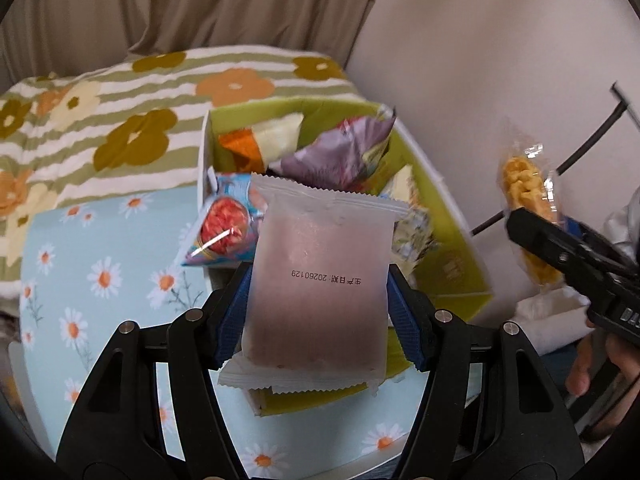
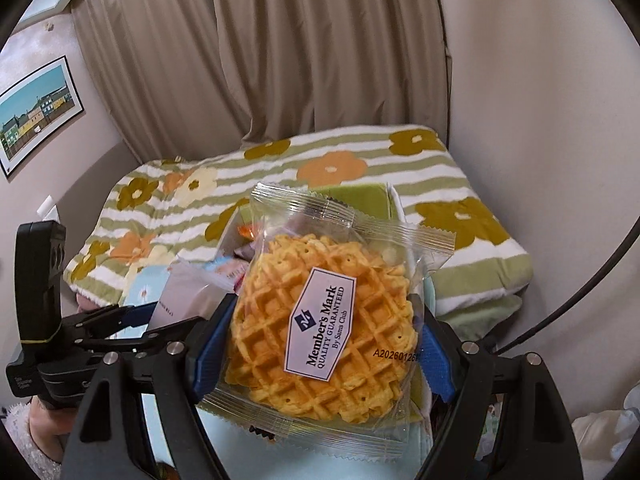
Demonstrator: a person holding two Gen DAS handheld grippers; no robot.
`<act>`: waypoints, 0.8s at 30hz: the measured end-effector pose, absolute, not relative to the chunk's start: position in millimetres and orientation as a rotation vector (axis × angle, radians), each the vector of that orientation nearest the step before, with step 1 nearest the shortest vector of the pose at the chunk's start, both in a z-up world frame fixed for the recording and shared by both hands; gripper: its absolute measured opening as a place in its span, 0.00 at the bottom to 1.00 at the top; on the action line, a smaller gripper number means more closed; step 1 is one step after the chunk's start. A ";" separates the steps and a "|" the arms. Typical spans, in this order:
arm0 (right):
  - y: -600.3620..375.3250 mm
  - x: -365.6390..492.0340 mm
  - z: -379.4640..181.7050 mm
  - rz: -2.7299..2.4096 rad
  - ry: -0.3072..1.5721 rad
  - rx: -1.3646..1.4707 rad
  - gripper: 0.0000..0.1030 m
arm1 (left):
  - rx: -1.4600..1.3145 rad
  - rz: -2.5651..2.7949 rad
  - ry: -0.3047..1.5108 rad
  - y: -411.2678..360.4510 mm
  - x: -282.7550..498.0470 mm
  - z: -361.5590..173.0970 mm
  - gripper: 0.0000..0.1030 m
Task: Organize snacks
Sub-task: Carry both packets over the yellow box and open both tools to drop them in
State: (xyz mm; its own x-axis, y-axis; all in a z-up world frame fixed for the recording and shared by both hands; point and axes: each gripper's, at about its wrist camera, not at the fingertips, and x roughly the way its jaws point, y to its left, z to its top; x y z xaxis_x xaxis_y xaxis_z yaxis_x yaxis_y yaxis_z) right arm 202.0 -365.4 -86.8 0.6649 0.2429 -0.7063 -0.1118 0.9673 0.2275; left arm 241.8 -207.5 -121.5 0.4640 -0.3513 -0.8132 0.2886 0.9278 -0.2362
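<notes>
Above the worktop: both grippers carry one snack each, over or near the box.
Box: green-lined box (image 1: pixel 448 216) sits on the daisy-print worktop (image 1: pixel 100 248), beside the flowered blanket (image 1: pixel 120 92).
Left gripper (image 1: pixel 316 280): jaws clenched on frosted white packet (image 1: pixel 316 276), held over box's near edge.
Right gripper (image 2: pixel 320 332): jaws grasping waffle packet (image 2: pixel 324 320), in the air beside the box.
Done: several snacks already in box.
Left: both held packets not yet placed, by my read.
Count in box: about five packets, one red-and-blue (image 1: pixel 224 224), one purple (image 1: pixel 340 152); pile overlaps, count unsure.
Count held: two.
</notes>
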 end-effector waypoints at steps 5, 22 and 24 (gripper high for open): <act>-378.0 197.0 -100.2 0.218 0.849 0.197 0.75 | -0.059 -0.386 1.028 -209.7 246.1 -128.3 0.96; -383.0 222.1 -129.9 0.289 0.943 0.216 0.80 | -0.041 -0.232 0.998 -179.6 229.4 -120.6 1.00; -381.5 222.8 -134.6 0.290 0.944 0.197 0.96 | -0.032 -0.208 0.997 -178.0 225.4 -122.2 1.00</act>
